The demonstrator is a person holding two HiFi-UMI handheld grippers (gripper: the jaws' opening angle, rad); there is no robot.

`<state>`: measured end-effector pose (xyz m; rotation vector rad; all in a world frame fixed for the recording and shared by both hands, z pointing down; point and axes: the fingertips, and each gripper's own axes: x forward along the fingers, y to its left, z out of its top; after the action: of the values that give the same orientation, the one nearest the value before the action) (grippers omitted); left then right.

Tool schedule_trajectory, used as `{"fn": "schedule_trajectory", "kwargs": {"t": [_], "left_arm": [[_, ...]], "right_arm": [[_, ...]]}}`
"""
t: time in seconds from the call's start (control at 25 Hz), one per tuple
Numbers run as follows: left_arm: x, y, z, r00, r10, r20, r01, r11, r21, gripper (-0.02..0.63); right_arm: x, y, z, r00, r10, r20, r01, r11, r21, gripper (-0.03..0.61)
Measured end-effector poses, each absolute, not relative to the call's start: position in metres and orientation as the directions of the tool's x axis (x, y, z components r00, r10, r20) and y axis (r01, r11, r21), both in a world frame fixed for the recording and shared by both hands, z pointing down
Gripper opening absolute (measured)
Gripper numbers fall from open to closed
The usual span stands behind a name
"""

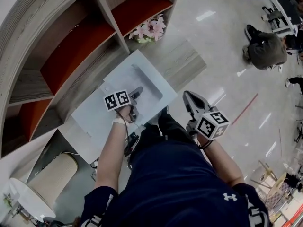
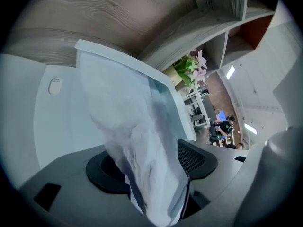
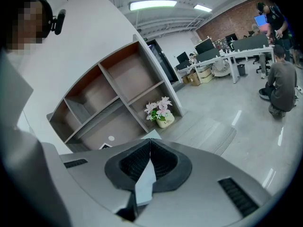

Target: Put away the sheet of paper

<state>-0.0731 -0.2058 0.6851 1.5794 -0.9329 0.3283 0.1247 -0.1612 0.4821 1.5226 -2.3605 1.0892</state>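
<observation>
Sheet of paper point(image 2: 137, 141): crumpled, upright between the left gripper's point(image 2: 151, 167) parted jaws, above the white printer point(image 1: 90, 115). Right gripper point(image 1: 189, 97): jaws together, off to the side.

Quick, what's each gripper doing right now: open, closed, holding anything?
Left gripper: open, with the sheet of paper between its jaws, unclamped.
Right gripper: closed, with nothing visibly held.

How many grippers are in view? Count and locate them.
2. Left gripper over the white printer, paper between its jaws; right gripper shut, above the floor. None hidden.
</observation>
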Motion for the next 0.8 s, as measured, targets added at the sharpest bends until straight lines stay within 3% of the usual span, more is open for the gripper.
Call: {"fn": "schedule_trajectory", "kwargs": {"t": [0.2,0.32,0.44,0.6,0.8], "left_arm": [[-0.11,-0.191,0.661,0.605,-0.482,0.634,-0.675,0.112,0.729,0.324],[-0.131,-0.186,0.629,0.61,-0.578,0.542,-0.597,0.116,0.794,0.316],[-0.139,-0.185,0.575,0.626,-0.675,0.391,-0.512,0.023,0.859,0.226],[-0.147,-0.182,0.495,0.585,-0.754,0.299,-0.604,-0.159,0.781,0.071],[-0.144,-0.162,0.399,0.575,-0.803,0.156,-0.631,-0.314,0.709,0.026]], "right_arm": [[0.116,-0.167,0.48,-0.511,-0.732,0.451,-0.822,0.263,-0.504,0.014],[0.106,-0.171,0.474,-0.539,-0.721,0.435,-0.809,0.3,-0.505,0.014],[0.094,-0.176,0.461,-0.568,-0.716,0.406,-0.797,0.355,-0.489,0.014],[0.076,-0.189,0.435,-0.612,-0.71,0.349,-0.771,0.435,-0.465,0.014],[0.055,-0.196,0.402,-0.662,-0.689,0.294,-0.732,0.512,-0.45,0.014]]}}
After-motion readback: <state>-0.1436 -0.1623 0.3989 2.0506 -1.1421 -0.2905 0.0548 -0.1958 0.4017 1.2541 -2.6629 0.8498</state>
